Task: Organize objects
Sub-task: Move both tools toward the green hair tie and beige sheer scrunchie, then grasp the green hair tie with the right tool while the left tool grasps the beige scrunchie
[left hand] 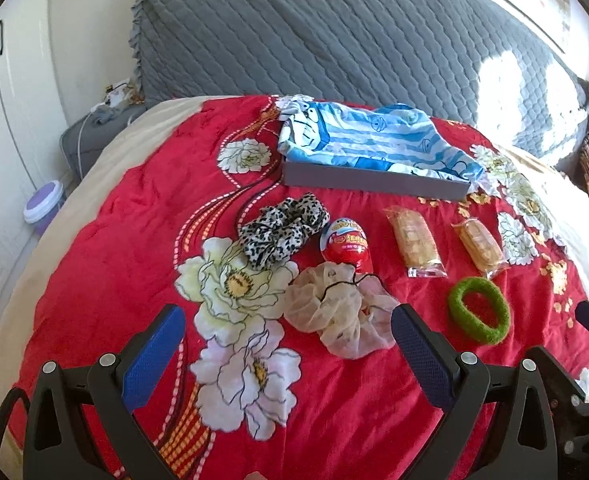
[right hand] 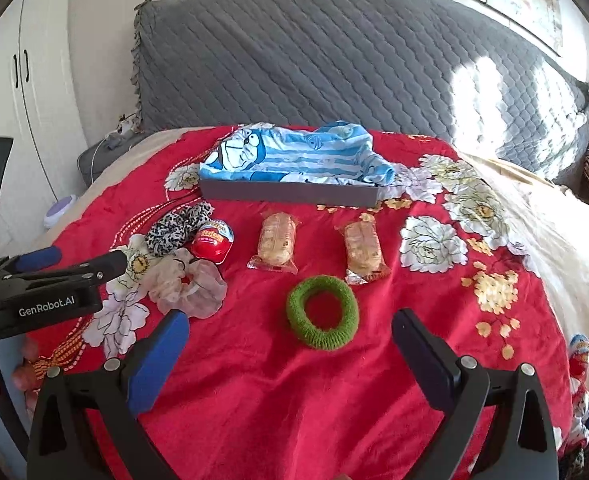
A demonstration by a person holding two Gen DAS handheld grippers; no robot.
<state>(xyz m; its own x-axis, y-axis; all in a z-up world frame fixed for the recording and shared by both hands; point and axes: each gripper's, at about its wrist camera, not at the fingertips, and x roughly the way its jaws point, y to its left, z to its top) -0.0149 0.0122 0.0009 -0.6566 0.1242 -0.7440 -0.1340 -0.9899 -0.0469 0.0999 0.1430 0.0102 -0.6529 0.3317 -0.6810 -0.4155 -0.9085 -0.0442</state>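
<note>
In the left wrist view, the left gripper [left hand: 288,344] hovers with jaws wide above the sheer beige fabric scrunchie [left hand: 336,314], probably lining up a grasp. In the right wrist view, the right gripper [right hand: 290,344], jaws also wide, faces the fuzzy green ring-shaped hair tie [right hand: 321,311] lying near on the red floral bedspread [right hand: 434,320], with the shallow grey cloth-lined box [right hand: 290,194] far behind, likely the destination.

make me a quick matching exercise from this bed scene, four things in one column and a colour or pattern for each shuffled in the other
Things:
1. hair ring
2. egg-shaped toy
3. scrunchie nearest the box
4. cloth in the box

Colours or patterns:
A. blue and white stripes
B. leopard print
C. green
D. red

Pairs: 1-C, 2-D, 3-B, 4-A
</note>
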